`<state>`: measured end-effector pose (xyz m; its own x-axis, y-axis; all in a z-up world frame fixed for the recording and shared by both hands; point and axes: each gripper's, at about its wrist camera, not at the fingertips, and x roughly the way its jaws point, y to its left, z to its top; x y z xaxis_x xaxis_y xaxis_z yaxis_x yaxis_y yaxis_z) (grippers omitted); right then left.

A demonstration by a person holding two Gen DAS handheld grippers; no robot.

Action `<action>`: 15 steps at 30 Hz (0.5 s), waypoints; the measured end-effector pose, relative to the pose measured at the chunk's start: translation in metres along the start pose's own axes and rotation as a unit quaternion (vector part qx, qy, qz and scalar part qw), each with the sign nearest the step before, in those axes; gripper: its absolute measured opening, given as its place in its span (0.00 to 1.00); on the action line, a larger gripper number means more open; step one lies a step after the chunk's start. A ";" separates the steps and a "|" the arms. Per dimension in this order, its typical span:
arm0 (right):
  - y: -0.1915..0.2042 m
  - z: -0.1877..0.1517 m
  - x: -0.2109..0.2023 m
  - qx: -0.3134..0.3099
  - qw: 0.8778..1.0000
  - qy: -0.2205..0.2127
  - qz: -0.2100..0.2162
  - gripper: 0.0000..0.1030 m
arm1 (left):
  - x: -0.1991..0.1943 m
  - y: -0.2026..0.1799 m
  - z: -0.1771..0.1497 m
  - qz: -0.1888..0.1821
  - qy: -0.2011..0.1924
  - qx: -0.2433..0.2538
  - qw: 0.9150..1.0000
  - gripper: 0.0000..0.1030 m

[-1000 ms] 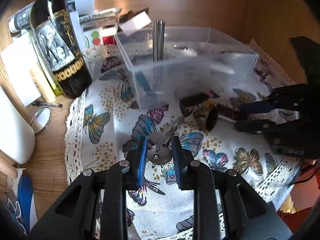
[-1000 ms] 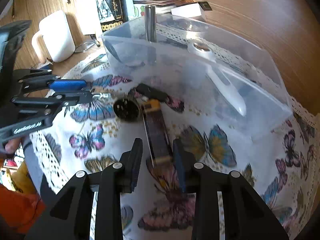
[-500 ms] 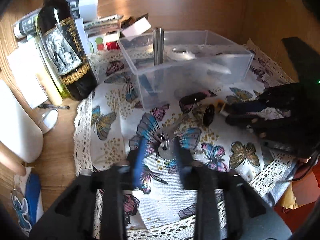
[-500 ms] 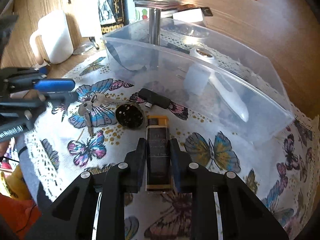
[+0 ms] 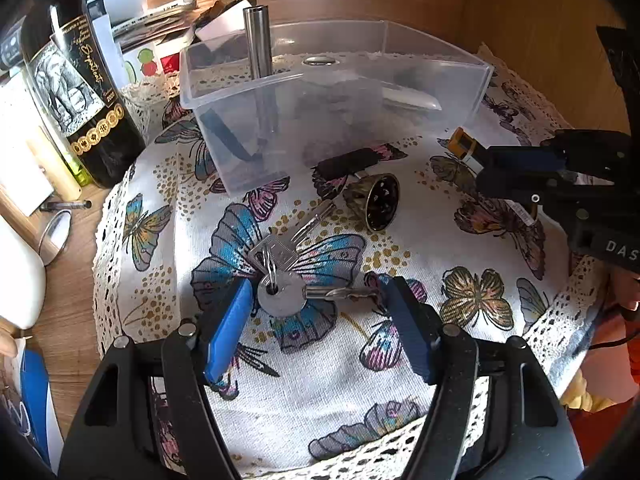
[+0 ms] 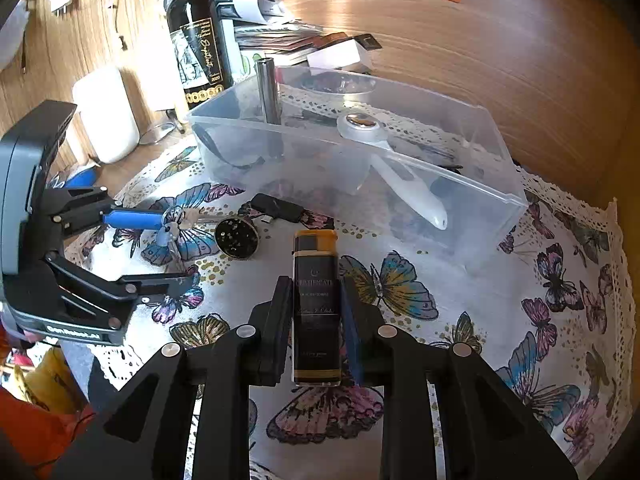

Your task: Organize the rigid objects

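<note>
A bunch of keys (image 5: 280, 276) lies on the butterfly tablecloth (image 5: 420, 248) between the fingers of my left gripper (image 5: 316, 300), which is open around it. My right gripper (image 6: 316, 300) is shut on a black and gold lighter (image 6: 316, 304) and holds it off the cloth; the lighter also shows in the left wrist view (image 5: 466, 146). A clear plastic bin (image 6: 400, 160) behind holds a steel tube (image 6: 270, 92) and a white pen-like tool (image 6: 404, 184). A round brass bell-like piece (image 5: 376, 200) and a black adapter (image 5: 348, 162) lie in front of the bin.
A wine bottle (image 5: 80, 92) stands left of the bin, beside papers and books (image 5: 160, 8). A white mug (image 6: 106, 116) stands on the wooden desk at the left. A small round mirror (image 5: 54, 232) lies by the cloth's edge. A wooden wall is close behind.
My left gripper has opened and the keys lie on the cloth between its fingers. My right gripper has closed on the lighter and lifted it.
</note>
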<state>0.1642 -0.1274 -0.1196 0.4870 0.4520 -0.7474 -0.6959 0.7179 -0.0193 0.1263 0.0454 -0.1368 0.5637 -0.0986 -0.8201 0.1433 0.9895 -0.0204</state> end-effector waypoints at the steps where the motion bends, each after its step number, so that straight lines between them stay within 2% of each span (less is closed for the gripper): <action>1: 0.000 0.000 0.000 0.002 1.000 -0.001 0.000 0.21 | 0.000 0.000 0.000 -0.002 -0.002 -0.002 1.000 0.59; 5: -0.002 -0.002 -0.004 0.010 1.000 -0.009 0.000 0.21 | -0.003 -0.001 0.001 0.003 -0.008 -0.004 1.000 0.59; 9: -0.007 0.000 -0.013 0.018 1.000 -0.024 -0.003 0.21 | -0.029 0.002 0.007 0.020 -0.052 -0.003 0.998 0.59; 15: -0.015 0.010 -0.032 0.031 0.998 -0.057 -0.014 0.21 | -0.062 0.006 0.027 0.026 -0.114 -0.007 0.993 0.59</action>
<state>0.1647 -0.1475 -0.0892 0.5649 0.4855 -0.6672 -0.6490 0.7608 0.0041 0.1147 0.0550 -0.0707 0.7400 -0.0670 -0.6692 0.0980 0.9951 0.0087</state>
